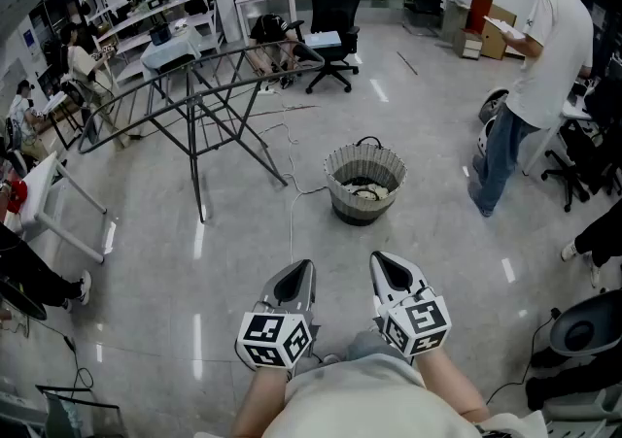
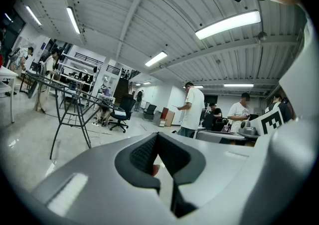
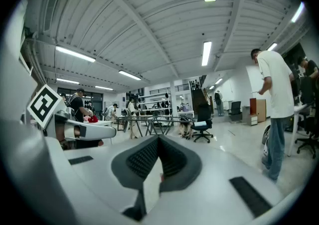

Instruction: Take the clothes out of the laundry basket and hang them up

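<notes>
Both pairs of fingers were clenched on nothing. In the left gripper view the ribbed dark pads of the left gripper (image 2: 157, 137) met tip to tip with no cloth between them, and the right gripper (image 3: 159, 142) showed the same in its own view. In the head view both grippers were held close in front of the body, side by side, pointing ahead and nearly level. The round grey woven laundry basket (image 1: 335, 166) stood on the floor straight ahead of them and well apart, slightly right of the midline, so I judged the right gripper the nearer one for a first reach. The basket is round and offers no preferred approach axis. Pale and dark clothes (image 1: 367, 190) lay in its bottom. Their number and kind could not be made out. The dark metal folding drying rack (image 1: 191, 96) stood beyond and left of the basket, with its long axis running from the left edge toward the upper middle. Neither gripper view showed the basket, which lay below the gripper bodies. A person in a white T-shirt (image 1: 549, 48) stood at far right.
</notes>
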Demonstrator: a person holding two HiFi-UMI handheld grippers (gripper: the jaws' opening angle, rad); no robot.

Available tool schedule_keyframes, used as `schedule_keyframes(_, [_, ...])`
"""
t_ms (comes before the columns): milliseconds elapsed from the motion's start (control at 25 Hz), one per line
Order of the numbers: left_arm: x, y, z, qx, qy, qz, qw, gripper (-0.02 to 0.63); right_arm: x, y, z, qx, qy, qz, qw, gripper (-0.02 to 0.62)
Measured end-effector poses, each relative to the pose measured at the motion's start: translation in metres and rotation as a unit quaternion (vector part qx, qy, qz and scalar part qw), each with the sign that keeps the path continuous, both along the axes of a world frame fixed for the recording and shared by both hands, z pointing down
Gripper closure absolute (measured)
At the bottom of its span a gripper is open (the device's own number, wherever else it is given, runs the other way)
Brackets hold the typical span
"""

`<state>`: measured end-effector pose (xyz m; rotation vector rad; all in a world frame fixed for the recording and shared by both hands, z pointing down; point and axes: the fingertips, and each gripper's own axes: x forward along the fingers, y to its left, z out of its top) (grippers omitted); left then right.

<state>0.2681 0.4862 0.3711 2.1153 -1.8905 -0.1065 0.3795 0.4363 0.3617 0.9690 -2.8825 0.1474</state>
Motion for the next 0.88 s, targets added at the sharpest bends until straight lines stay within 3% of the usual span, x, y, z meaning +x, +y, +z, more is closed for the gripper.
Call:
schedule_keyframes(600, [-0.009, 0.012, -0.001, 0.007, -0.01, -0.008, 0.9999, 0.594, -0.012, 0.014, 0.004, -0.004, 0.005, -0.019, 1.0, 0.595])
schedule_keyframes(800, [-0.015, 0.002, 0.006, 0.002, -0.012, -0.006, 0.9999, 0.588, -0.009, 0.004, 0.009, -0.017, 0.003, -0.003, 1.0, 0.594])
schedule_keyframes(880, [-0.014, -0.005, 0.008, 0.002, -0.009, 0.006, 0.9999, 0.506, -0.008, -0.002, 0.011, -0.023, 0.004, -0.004, 1.0, 0.511])
